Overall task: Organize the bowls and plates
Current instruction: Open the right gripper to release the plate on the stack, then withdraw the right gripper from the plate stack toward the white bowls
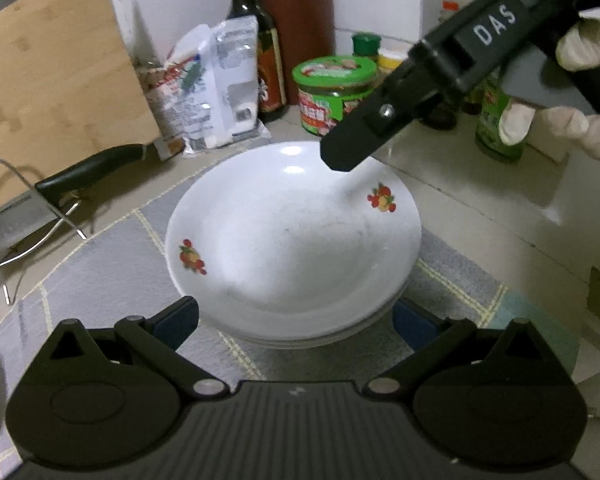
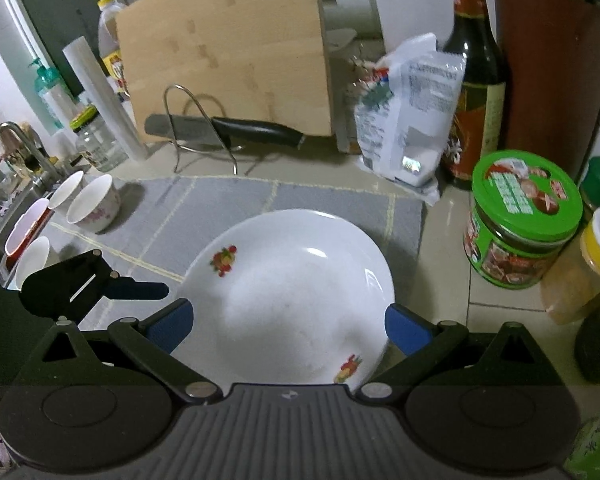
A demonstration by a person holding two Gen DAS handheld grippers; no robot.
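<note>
Both tools spread apart: left tool (image 1: 296, 318) and right tool (image 2: 288, 326) flank stacked plates (image 1: 292, 240) (round, facing up).

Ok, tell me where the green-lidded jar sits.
The green-lidded jar stands on the counter at the right of the right wrist view, right of the white plate, beside the dark sauce bottle and a yellow-capped jar.

Glossy white plates (image 1: 296, 240) sit on a matt woven cloth mat (image 1: 100, 256) beside a wooden board (image 2: 228, 48).
</note>
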